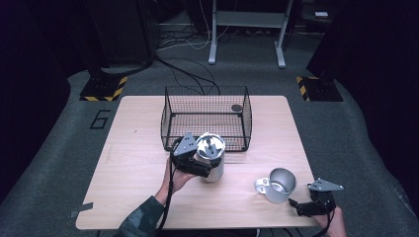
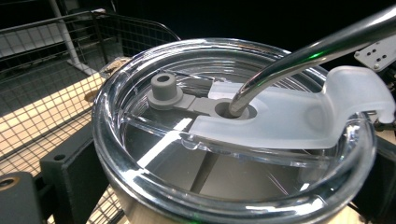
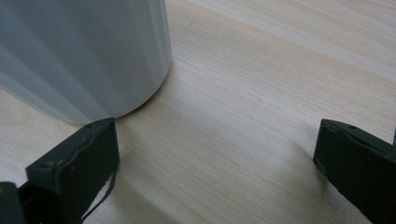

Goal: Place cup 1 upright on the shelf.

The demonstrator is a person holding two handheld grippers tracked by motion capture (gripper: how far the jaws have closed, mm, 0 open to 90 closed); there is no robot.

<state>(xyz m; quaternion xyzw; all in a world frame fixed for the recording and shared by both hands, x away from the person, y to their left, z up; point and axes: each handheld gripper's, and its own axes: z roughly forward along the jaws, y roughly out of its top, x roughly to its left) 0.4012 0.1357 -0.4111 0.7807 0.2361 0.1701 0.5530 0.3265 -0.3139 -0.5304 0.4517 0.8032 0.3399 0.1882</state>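
A painted "6" [image 1: 101, 119] marks the floor left of the pale wooden table [image 1: 133, 163]. The left gripper [image 1: 190, 159] clamps the lidded steel tumbler [image 1: 213, 157], which stands just before the black wire basket [image 1: 206, 117]. The right gripper [image 1: 307, 206] rests wide open beside the silver handled mug [image 1: 277, 185].

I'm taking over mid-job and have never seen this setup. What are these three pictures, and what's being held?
No robot here: a person holds a two-jaw gripper in each hand. The high view looks down on a wooden table with a wire basket. The left gripper is clamped around a steel tumbler; its own camera looks down on the tumbler's clear lid and metal straw. The right gripper rests open near the table's edge, holding nothing, beside a metal mug. Its camera shows the mug's wall just ahead of its spread jaws.
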